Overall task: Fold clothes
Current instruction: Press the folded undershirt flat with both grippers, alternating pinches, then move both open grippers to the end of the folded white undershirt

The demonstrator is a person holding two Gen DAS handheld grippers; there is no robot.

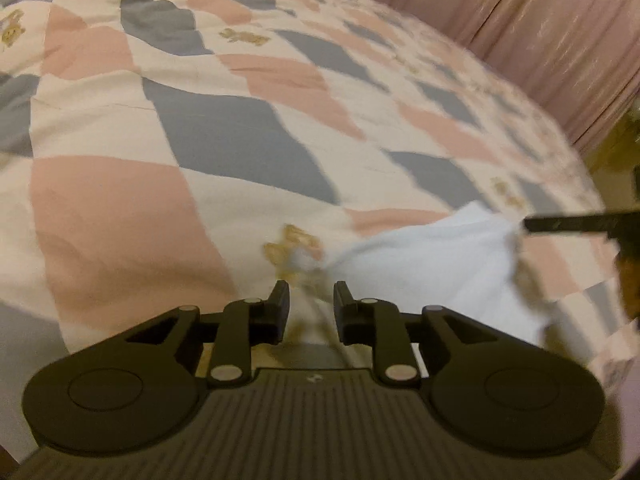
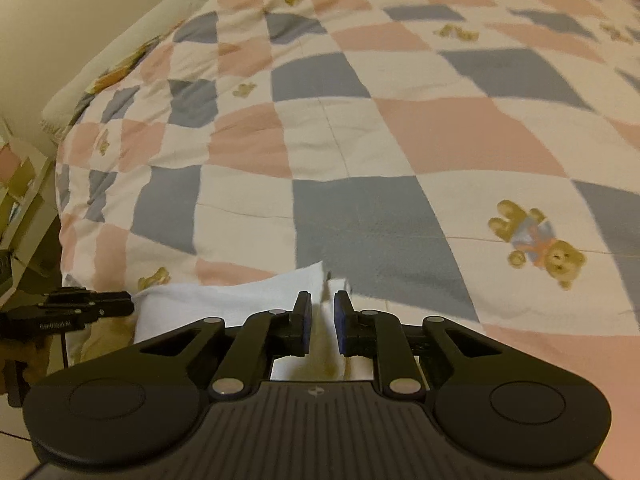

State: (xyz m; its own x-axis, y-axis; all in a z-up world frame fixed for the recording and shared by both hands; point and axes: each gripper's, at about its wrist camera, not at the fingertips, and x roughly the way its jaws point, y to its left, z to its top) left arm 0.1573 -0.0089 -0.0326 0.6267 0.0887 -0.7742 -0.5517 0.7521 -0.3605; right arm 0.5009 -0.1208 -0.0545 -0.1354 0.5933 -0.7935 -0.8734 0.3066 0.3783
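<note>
White cloth lies at near edge of checked teddy-bear quilt, stretched between both grippers. L gripper level, low over quilt, pinching one corner. R gripper level, fingers nearly together, clamped on other corner.

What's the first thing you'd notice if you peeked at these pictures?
A big checked quilt in pink, blue and white covers the bed, with a teddy bear print on the right in the right wrist view. A white cloth hangs stretched between the left gripper and the right gripper just above the quilt.
</note>
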